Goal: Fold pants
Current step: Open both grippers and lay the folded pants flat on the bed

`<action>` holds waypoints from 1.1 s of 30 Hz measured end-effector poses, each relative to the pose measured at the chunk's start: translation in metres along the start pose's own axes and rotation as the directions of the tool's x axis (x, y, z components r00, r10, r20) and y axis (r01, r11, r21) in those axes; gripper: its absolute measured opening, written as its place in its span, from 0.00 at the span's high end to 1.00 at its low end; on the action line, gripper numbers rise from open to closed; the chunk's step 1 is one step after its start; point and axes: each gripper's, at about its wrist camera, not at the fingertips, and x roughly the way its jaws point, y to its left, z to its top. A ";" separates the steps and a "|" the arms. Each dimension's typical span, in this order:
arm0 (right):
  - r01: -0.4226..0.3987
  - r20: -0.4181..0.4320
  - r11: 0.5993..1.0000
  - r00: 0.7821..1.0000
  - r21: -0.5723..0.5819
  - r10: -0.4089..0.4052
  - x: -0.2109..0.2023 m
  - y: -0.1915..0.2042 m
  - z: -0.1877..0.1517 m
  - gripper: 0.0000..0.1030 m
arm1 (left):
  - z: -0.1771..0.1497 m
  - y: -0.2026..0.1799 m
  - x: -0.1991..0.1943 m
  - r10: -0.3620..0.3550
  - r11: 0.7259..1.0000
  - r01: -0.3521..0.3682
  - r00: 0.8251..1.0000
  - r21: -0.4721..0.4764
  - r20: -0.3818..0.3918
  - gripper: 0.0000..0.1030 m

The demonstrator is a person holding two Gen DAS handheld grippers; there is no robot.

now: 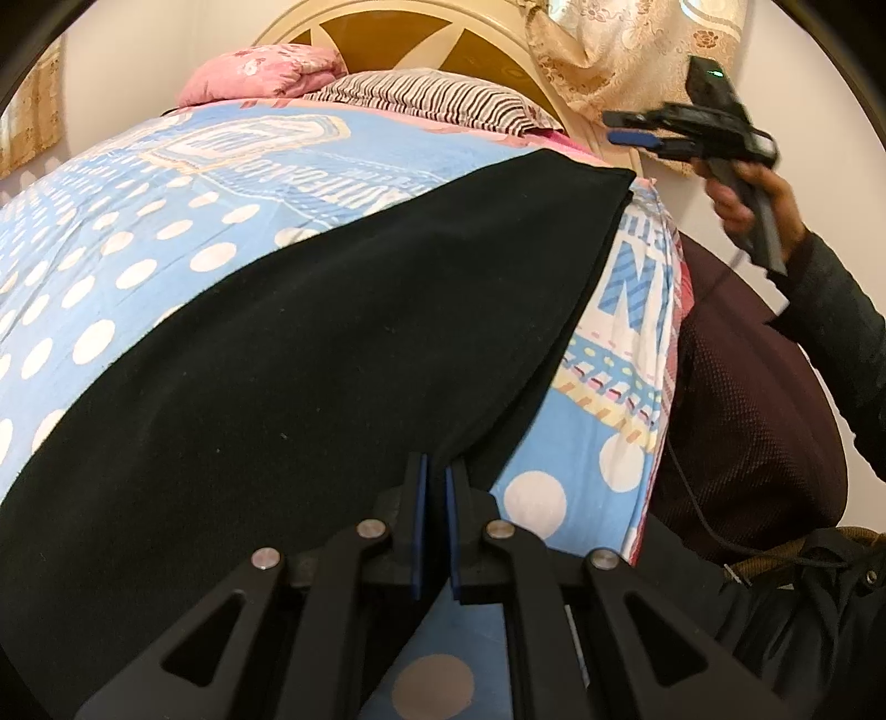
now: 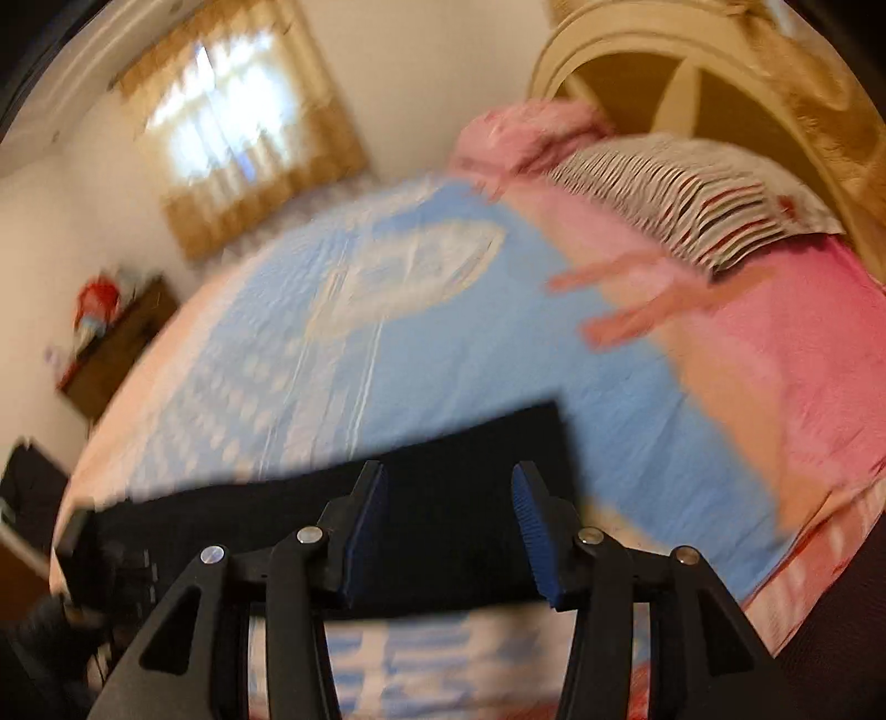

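Bed (image 1: 138, 232): carries my black pants (image 1: 332, 332), mid-frame.
Left gripper (image 1: 434, 482): clenched on the pants' edge.
Right gripper (image 2: 448, 498): released, empty, above pants.

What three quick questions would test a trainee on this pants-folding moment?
1. True or false: the right hand-held gripper is clamped on the pants.
2. What lies by the headboard? A) striped pillow B) laptop C) shoes
3. Which hand-held gripper pinches the pants' edge?
Key: 1 false, its jaws stand open and empty; 2 A; 3 the left hand-held gripper.
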 end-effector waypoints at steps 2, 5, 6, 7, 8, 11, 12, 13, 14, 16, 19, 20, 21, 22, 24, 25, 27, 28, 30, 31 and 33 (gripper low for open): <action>0.000 -0.109 1.000 0.994 0.010 0.001 0.020 0.001 -0.017 0.53 | 0.000 0.001 -0.002 0.002 1.000 -0.002 1.000 -0.005 0.003 0.91; 0.032 -0.109 0.999 0.994 0.010 -0.031 0.024 -0.001 -0.028 0.52 | -0.001 0.002 -0.008 0.006 1.000 -0.006 1.000 -0.016 0.012 0.88; 0.040 -0.115 0.999 0.993 0.023 -0.038 0.023 0.000 -0.026 0.52 | -0.001 0.003 -0.012 0.019 1.000 -0.019 1.000 -0.018 0.017 0.87; 0.050 -0.118 0.998 0.992 0.031 -0.046 0.020 0.003 -0.023 0.52 | -0.002 0.004 -0.017 0.028 0.999 -0.028 0.999 -0.019 0.027 0.87; 0.048 -0.115 0.999 0.992 0.026 -0.044 0.018 0.007 -0.022 0.52 | -0.003 0.005 -0.024 0.037 0.999 -0.037 0.999 -0.020 0.038 0.87; 0.011 -0.092 0.998 0.996 -0.056 -0.016 0.010 0.043 -0.012 0.52 | -0.011 0.018 -0.059 0.093 0.995 -0.089 0.992 -0.044 0.090 0.81; -0.008 -0.090 0.997 0.996 -0.077 0.002 0.010 0.056 -0.008 0.52 | -0.017 0.027 -0.077 0.128 0.991 -0.121 0.985 -0.065 0.112 0.77; -0.033 -0.090 0.995 0.996 -0.098 0.024 0.012 0.069 -0.003 0.52 | -0.023 0.035 -0.090 0.162 0.985 -0.152 0.979 -0.084 0.125 0.70; -0.060 -0.093 0.990 0.995 -0.125 0.048 0.016 0.085 0.001 0.52 | -0.032 0.047 -0.108 0.217 0.973 -0.203 0.966 -0.113 0.138 0.64; -0.107 -0.112 0.978 0.990 -0.177 0.088 0.030 0.121 0.008 0.52 | -0.050 0.068 -0.133 0.313 0.944 -0.292 0.940 -0.155 0.136 0.62; -0.201 -0.174 0.954 0.971 -0.223 0.164 0.056 0.173 0.012 0.52 | -0.079 0.096 -0.162 0.438 0.887 -0.411 0.893 -0.209 0.102 0.62; -0.245 -0.200 0.938 0.959 -0.244 0.199 0.069 0.198 0.012 0.52 | -0.090 0.106 -0.172 0.466 0.869 -0.436 0.881 -0.235 0.088 0.62; -0.276 -0.216 0.927 0.951 -0.256 0.223 0.076 0.215 0.012 0.52 | -0.104 0.118 -0.183 0.490 0.847 -0.455 0.869 -0.274 0.069 0.62; -0.308 -0.233 0.914 0.940 -0.263 0.249 0.085 0.233 0.013 0.52 | -0.115 0.125 -0.191 0.512 0.827 -0.474 0.857 -0.302 0.057 0.62; -0.381 -0.285 0.884 0.909 -0.271 0.304 0.108 0.275 0.012 0.52 | -0.138 0.140 -0.206 0.551 0.787 -0.506 0.834 -0.354 0.033 0.62; -0.409 -0.305 0.871 0.895 -0.271 0.326 0.117 0.292 0.011 0.52 | -0.145 0.143 -0.209 0.565 0.771 -0.517 0.825 -0.372 0.024 0.62; -0.464 -0.352 0.843 0.863 -0.273 0.361 0.139 0.330 0.009 0.52 | -0.163 0.150 -0.212 0.568 0.748 -0.515 0.823 -0.419 0.002 0.62; -0.486 -0.372 0.830 0.850 -0.275 0.374 0.152 0.350 0.006 0.52 | -0.170 0.152 -0.210 0.559 0.744 -0.509 0.829 -0.432 -0.015 0.62; -0.519 -0.415 0.814 0.821 -0.260 0.391 0.177 0.383 0.001 0.52 | -0.185 0.146 -0.202 0.553 0.739 -0.510 0.833 -0.440 -0.037 0.62; -0.534 -0.436 0.811 0.805 -0.240 0.402 0.189 0.397 -0.002 0.52 | -0.189 0.142 -0.202 0.555 0.741 -0.508 0.831 -0.440 -0.024 0.62; -0.554 -0.478 0.807 0.775 -0.202 0.413 0.210 0.419 -0.008 0.52 | -0.193 0.138 -0.202 0.552 0.741 -0.496 0.834 -0.453 -0.009 0.61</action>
